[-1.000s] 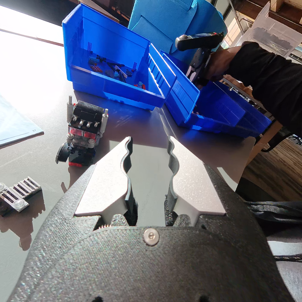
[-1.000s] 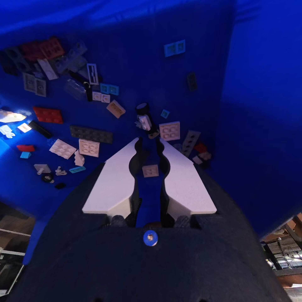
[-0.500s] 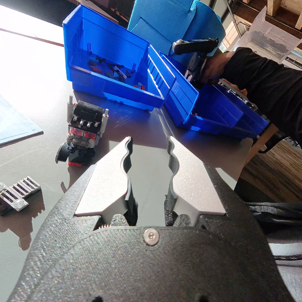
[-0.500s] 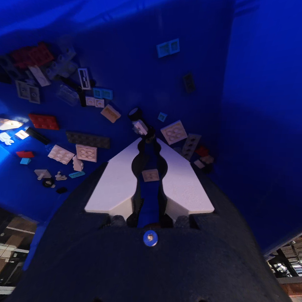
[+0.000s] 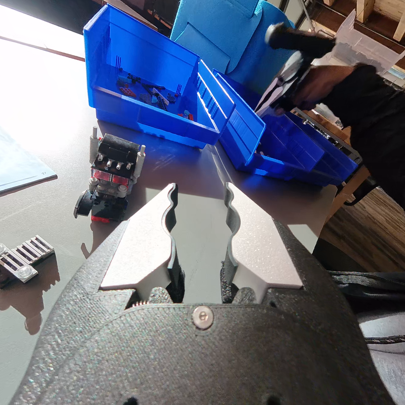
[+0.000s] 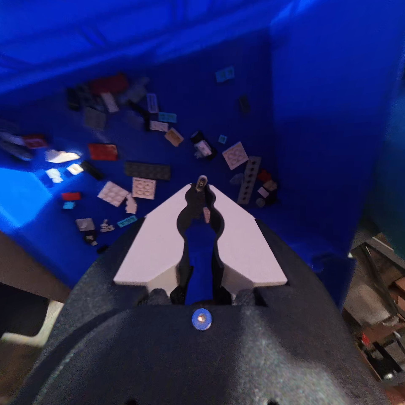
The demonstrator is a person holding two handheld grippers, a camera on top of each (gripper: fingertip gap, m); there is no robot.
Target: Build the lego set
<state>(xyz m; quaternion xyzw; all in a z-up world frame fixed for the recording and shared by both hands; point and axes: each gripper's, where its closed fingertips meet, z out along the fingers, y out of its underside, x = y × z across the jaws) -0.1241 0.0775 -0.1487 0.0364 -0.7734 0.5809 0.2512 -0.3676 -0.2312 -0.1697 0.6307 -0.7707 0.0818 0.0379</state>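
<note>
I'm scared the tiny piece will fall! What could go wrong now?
1. The right claw pinches the small tan piece only at its very tips, so the piece might slip and drop back among the loose bricks in the blue bin.
2. The view is blurry, so the claw seems to be moving fast; a bump on the bin wall could knock the piece loose.
3. The left claw is open close to the toy truck and might nudge it.
</note>
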